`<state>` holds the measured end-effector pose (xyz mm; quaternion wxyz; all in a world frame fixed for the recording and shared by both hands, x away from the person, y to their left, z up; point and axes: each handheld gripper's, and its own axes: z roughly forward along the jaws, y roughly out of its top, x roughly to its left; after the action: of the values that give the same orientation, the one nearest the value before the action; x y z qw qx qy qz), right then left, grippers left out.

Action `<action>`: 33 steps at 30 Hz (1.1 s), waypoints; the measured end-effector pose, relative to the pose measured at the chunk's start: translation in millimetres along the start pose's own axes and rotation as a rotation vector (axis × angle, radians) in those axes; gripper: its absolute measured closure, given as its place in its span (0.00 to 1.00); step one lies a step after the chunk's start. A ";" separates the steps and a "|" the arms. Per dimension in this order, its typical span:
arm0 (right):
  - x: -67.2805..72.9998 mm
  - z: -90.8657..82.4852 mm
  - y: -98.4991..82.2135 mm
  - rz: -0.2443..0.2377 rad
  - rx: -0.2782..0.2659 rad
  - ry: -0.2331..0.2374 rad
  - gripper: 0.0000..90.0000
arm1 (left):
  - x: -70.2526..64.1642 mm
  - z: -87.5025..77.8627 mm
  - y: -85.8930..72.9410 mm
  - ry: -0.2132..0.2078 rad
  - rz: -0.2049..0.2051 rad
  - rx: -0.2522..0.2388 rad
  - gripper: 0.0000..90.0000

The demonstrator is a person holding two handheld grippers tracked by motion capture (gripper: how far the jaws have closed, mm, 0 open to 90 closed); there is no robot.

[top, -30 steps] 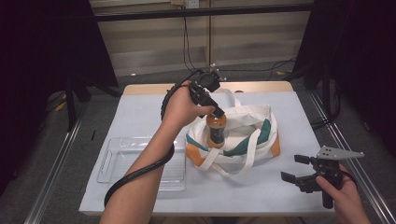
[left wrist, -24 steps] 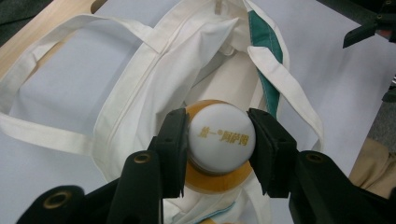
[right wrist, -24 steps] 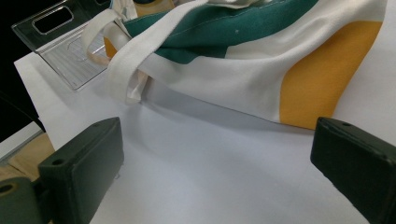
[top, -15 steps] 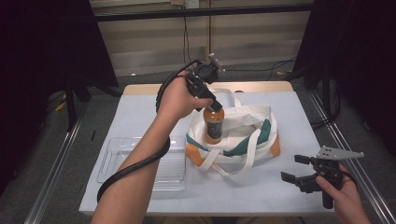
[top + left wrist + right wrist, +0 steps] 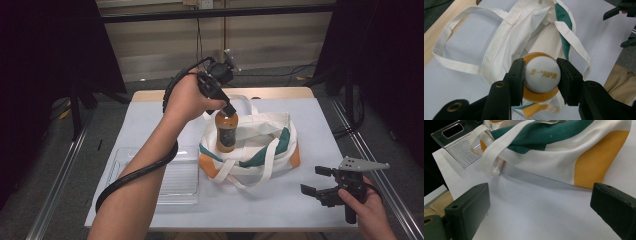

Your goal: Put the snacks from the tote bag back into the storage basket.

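My left jaws are closed on the white cap of the amber plastic bottle, one black pad on each side of the cap, gripping it from above. In the high view the left gripper holds this bottle upright by the cap, with the bottle's lower body inside the mouth of the cream canvas tote bag with teal and orange panels. The bottle hangs clear above the bag's opening in the left gripper view; whether its base touches the bag floor I cannot tell.

The bag lies on the pale grey counter, its cream strap handles spread to the far side and toward me. A clear plastic tray sits on the counter just beside the bag, on my left.

My right gripper rests near the counter's right front corner, well apart from the bag. Its jaws stand wide open and hold nothing; the right gripper view looks between them at the bag's orange end panel.

Step in hand, as I judge it: transfer of the bottle between bag and counter, the bottle being at the bag's mouth. The direction of transfer cannot be read from this position alone.

The next move calls for a straight vertical path, firm cap grip throughout, and clearance from the handles. If fabric drags, my right jaws should pin the bag rim.
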<state>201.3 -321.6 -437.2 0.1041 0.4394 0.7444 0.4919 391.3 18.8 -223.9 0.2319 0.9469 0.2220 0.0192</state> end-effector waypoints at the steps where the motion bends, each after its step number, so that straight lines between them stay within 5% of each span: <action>1: 0.0 0.0 0.0 0.001 0.000 0.001 0.03 | 0.2 -0.9 0.2 0.002 0.008 0.002 0.66; 33: 0.2 -0.1 0.3 -0.003 0.004 -0.002 0.03 | 1.3 -38.3 -9.3 0.015 -0.018 0.044 0.66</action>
<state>201.3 -321.5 -436.9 0.1046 0.4390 0.7459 0.4898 383.3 43.2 -194.0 0.2095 0.9495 0.2327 0.0191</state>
